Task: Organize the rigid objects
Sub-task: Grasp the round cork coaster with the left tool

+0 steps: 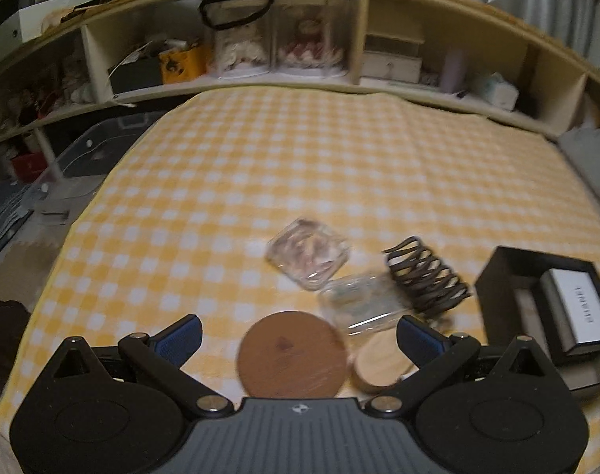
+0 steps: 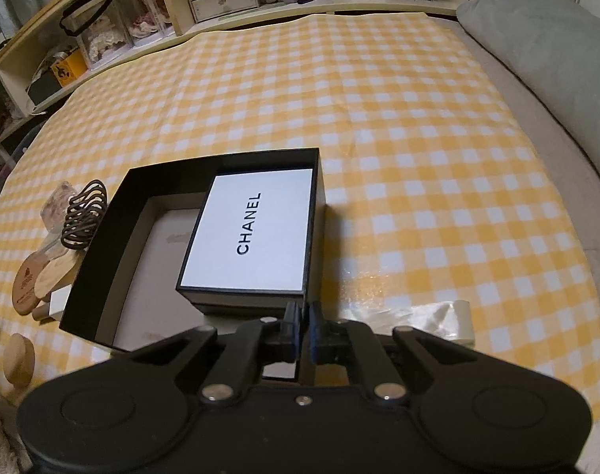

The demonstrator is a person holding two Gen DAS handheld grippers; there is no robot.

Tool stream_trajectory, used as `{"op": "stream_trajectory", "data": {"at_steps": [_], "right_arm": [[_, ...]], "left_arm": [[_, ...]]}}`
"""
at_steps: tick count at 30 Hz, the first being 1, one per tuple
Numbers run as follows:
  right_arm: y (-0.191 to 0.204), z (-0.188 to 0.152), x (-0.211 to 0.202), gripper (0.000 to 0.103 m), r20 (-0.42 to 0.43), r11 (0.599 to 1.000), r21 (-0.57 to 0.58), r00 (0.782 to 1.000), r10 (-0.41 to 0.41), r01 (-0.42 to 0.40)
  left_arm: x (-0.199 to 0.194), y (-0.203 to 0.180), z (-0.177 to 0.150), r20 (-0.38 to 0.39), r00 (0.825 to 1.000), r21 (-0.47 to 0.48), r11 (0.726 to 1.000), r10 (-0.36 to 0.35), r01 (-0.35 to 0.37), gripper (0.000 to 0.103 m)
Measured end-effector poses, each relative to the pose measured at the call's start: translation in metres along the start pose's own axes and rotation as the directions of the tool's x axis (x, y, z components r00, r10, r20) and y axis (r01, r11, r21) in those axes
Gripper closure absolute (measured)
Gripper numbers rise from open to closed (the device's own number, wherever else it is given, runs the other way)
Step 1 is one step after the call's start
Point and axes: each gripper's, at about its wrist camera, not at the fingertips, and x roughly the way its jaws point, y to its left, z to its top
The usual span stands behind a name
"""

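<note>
The left gripper (image 1: 298,333), spread wide, should centre on the cork coaster (image 1: 291,355) at six o'clock while the right gripper (image 2: 303,330) pinches the black box (image 2: 102,252) wall steady.

"CHANEL" in black on the white-topped box (image 2: 248,233) inside the black box (image 2: 102,245)

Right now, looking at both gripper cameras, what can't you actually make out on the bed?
- Clear containers: left wrist view, motion blur; contents unreadable.
- Brown disc: left wrist view, its near edge hidden behind the left gripper.
- Black box: right wrist view, its near wall covered by the right gripper; whether the fingers pinch the wall is unclear.
- Wooden knob: right wrist view, partly cut off near the left edge.
</note>
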Motion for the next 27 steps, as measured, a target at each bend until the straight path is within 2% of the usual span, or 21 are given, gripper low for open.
{"op": "stream_trajectory", "data": {"at_steps": [2, 5, 9, 11, 13, 15, 20, 24, 27], "right_arm": [[0.001, 0.000, 0.000, 0.098, 0.001, 1.000, -0.005, 1.000, -0.007, 0.007], [0.003, 0.000, 0.001, 0.098, 0.002, 1.000, -0.010, 1.000, -0.012, 0.012], [0.003, 0.000, 0.001, 0.098, 0.002, 1.000, -0.010, 1.000, -0.011, 0.011], [0.003, 0.000, 0.001, 0.098, 0.002, 1.000, -0.009, 1.000, -0.011, 0.011], [0.003, 0.000, 0.001, 0.098, 0.002, 1.000, -0.009, 1.000, -0.011, 0.011], [0.003, 0.000, 0.001, 0.098, 0.001, 1.000, -0.010, 1.000, -0.011, 0.011], [0.005, 0.000, 0.001, 0.098, 0.000, 1.000, -0.011, 1.000, -0.012, 0.012], [0.005, 0.000, 0.001, 0.098, 0.000, 1.000, -0.012, 1.000, -0.012, 0.012], [0.004, 0.000, 0.001, 0.098, 0.000, 1.000, -0.011, 1.000, -0.012, 0.012]], "left_arm": [[0.002, 0.004, 0.000, 0.008, 1.000, -0.009, 1.000, -0.005, 0.005, 0.000], [0.006, 0.000, 0.001, 0.034, 0.998, -0.007, 0.998, -0.060, 0.060, 0.000], [0.012, -0.020, -0.003, 0.051, 0.993, 0.099, 0.990, -0.104, 0.099, 0.000], [0.020, -0.029, -0.010, 0.021, 0.995, 0.183, 0.979, -0.096, 0.091, 0.001], [0.032, -0.032, -0.016, -0.043, 0.997, 0.237, 0.969, -0.059, 0.068, 0.003], [0.043, -0.028, -0.020, -0.098, 0.995, 0.248, 0.967, -0.032, 0.055, 0.008], [0.071, -0.008, -0.030, -0.222, 0.975, 0.239, 0.971, 0.023, 0.031, 0.008], [0.085, 0.003, -0.035, -0.251, 0.968, 0.214, 0.976, 0.005, 0.051, 0.006], [0.089, 0.002, -0.035, -0.228, 0.973, 0.198, 0.978, -0.023, 0.070, 0.007]]}}
